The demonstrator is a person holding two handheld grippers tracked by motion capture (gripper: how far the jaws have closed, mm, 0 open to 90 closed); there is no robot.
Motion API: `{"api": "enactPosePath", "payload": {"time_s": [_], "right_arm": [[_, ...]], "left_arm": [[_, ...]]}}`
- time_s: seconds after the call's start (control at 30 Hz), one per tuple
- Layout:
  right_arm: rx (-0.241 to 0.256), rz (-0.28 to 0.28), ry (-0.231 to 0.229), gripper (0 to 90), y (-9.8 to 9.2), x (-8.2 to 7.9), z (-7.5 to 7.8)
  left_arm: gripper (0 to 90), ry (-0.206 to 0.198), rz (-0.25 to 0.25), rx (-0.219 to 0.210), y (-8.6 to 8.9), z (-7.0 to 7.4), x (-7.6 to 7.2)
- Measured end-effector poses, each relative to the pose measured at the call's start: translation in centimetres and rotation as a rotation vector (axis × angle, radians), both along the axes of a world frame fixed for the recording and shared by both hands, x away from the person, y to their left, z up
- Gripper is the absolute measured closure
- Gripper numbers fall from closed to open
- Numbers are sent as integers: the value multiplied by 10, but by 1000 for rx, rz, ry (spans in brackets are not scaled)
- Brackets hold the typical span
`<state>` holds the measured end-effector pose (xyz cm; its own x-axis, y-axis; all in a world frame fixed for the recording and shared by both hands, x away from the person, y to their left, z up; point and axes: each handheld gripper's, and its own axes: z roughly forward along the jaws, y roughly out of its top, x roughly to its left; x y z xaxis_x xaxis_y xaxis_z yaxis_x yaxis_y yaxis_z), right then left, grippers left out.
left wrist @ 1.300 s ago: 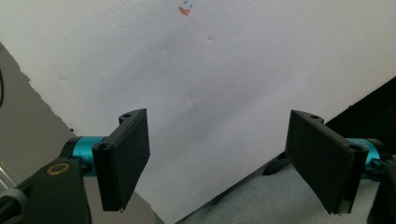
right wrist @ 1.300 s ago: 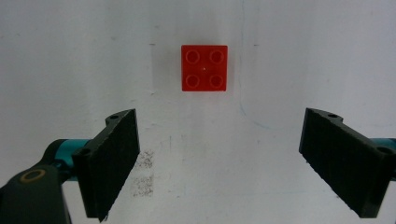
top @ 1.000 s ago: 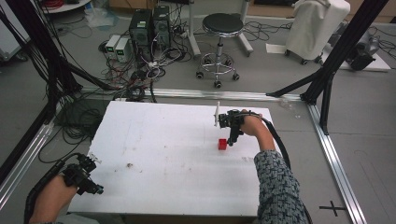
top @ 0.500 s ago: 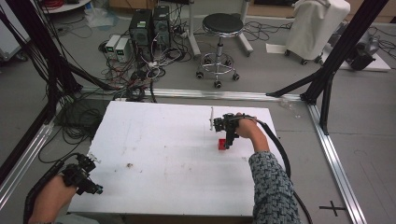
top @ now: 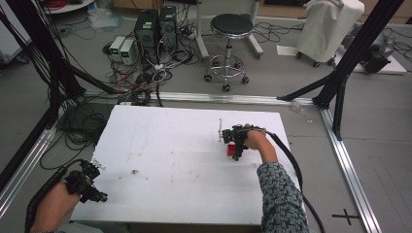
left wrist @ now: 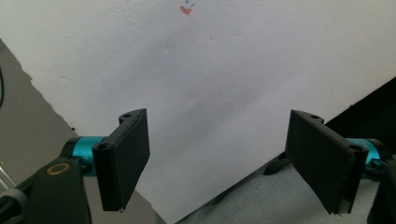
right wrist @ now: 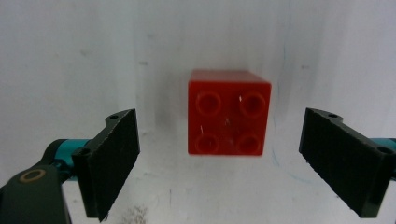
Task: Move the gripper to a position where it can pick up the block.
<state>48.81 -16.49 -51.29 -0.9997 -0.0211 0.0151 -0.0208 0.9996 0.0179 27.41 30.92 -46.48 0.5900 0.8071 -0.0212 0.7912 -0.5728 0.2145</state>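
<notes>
**Open tongs poised over a red brick on a white table**

A person at a white table (top: 160,160) holds a two-jaw gripper in each hand. In the high view the right gripper (top: 236,145) sits over the far right part of the tabletop, its hand (top: 256,141) behind it and a patterned sleeve (top: 282,199) running back toward the near edge. A red brick (top: 231,150) lies on the table directly at that gripper, and a thin pale rod (top: 219,131) stands just to its left.

The right gripper view looks straight down on the brick (right wrist: 229,113): a square red block with four round studs on top, resting on the white surface. It sits between the two black jaws, which are spread wide, each well apart from the brick's sides and touching nothing. The right gripper (right wrist: 233,172) is released.

The left gripper (top: 92,187) is at the near left corner of the table, well apart from the brick, with the left hand (top: 51,211) at the table's edge. In the left gripper view its jaws also stand wide apart with nothing between them, so the left gripper (left wrist: 224,168) is released too; behind it are the bare white tabletop (left wrist: 210,70) and a small orange mark (left wrist: 186,9).

On the floor beyond the table stand a black stool (top: 232,24) and computer towers (top: 155,26) amid cables.
</notes>
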Motion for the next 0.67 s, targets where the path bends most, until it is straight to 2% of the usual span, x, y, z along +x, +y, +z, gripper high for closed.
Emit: {"api": "enactPosePath", "payload": {"time_s": [0.03, 0.17, 0.2, 0.23, 0.37, 0.4, 0.47, 0.5, 0.67], "right_arm": [[23, 1, -1, 116, 2, 1, -1], [10, -12, 5, 116, 3, 0, -3], [16, 5, -1, 116, 4, 1, -4], [9, -12, -1, 116, 3, 0, -4], [20, -8, 6, 116, 5, 0, -6], [28, 11, 6, 116, 5, 2, -7], [29, 16, 3, 116, 5, 2, -8], [9, -14, 8, 116, 5, 0, -6], [15, -18, 4, 116, 3, 0, -5]], "left_arm": [[222, -1, 0, 0, 0, 0, 0], [222, -1, 4, 1, 1, 0, 0], [222, -2, 5, -1, 1, 0, 0], [222, -2, 4, 0, 1, 0, 0], [222, 1, 2, 3, 1, 0, 0], [222, 1, 2, 3, 1, 0, 0], [222, 0, 2, 1, 1, 0, 0], [222, 1, 2, 2, 1, 1, 0], [222, -1, 1, 0, 0, 0, 0]]}}
